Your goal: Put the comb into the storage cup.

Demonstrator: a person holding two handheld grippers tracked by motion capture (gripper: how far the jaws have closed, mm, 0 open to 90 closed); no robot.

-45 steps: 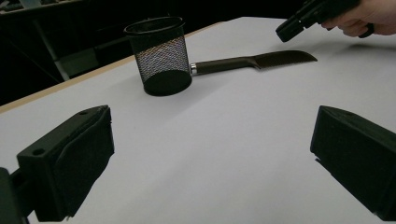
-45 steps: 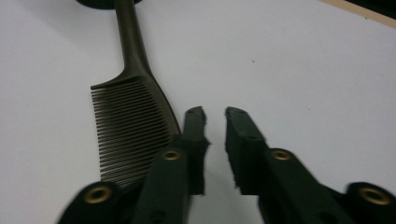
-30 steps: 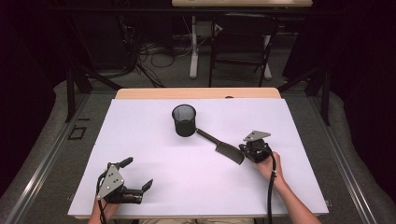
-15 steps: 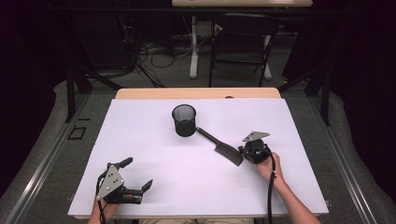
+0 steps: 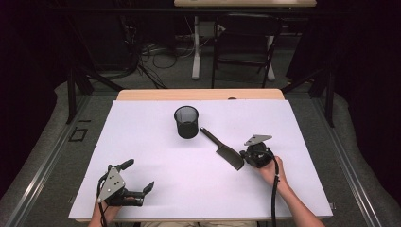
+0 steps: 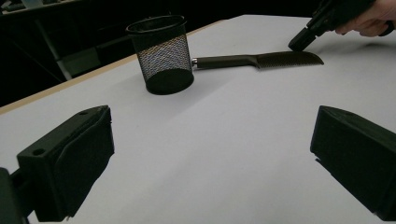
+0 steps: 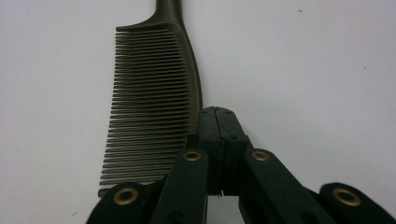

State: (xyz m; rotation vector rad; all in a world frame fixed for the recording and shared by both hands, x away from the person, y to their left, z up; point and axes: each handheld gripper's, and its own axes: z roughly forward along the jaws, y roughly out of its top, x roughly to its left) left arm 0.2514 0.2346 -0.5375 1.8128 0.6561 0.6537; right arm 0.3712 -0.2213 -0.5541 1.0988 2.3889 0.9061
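A dark comb lies flat on the white tabletop, its handle pointing toward a black mesh cup that stands upright just left of it. My right gripper rests at the comb's toothed end. In the right gripper view the right gripper has its jaws pressed together with nothing between them, tips against the spine of the comb. My left gripper lies near the front left edge, open and empty. The left gripper view looks past my left gripper to the cup, the comb and the right gripper.
The white sheet covers most of the table, with a wooden strip bare along the far edge. Beyond it stand a chair, desk legs and loose cables on the floor. Wide bare surface lies between the two grippers.
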